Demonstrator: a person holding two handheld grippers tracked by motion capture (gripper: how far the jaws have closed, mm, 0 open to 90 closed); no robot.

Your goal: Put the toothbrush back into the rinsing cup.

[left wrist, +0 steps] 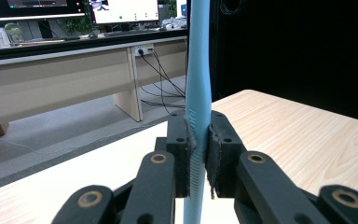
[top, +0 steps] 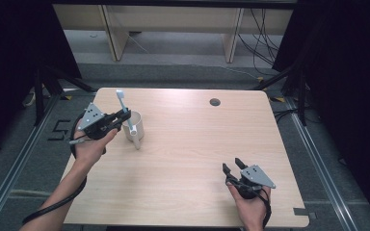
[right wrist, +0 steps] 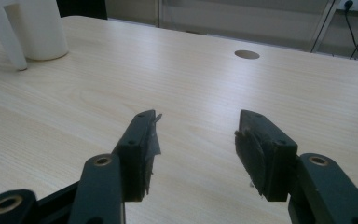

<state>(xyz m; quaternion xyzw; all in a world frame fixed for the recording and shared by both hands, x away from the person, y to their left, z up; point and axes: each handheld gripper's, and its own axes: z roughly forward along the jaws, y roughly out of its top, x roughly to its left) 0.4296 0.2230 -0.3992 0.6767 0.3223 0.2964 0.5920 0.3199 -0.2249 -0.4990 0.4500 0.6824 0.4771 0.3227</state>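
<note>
At the left of the high view, the left forearm angles up from the bottom edge toward the upper left, wrist bent so the left gripper [top: 123, 115] points rightward at the white mug [top: 134, 128]. Its jaws are clenched on a light blue toothbrush [top: 125, 111], which stands upright with its lower end in the mug. At the lower right, the right hand rests on the table [top: 192, 144], its right gripper [top: 232, 164] released, jaws spread with nothing between them.
</note>
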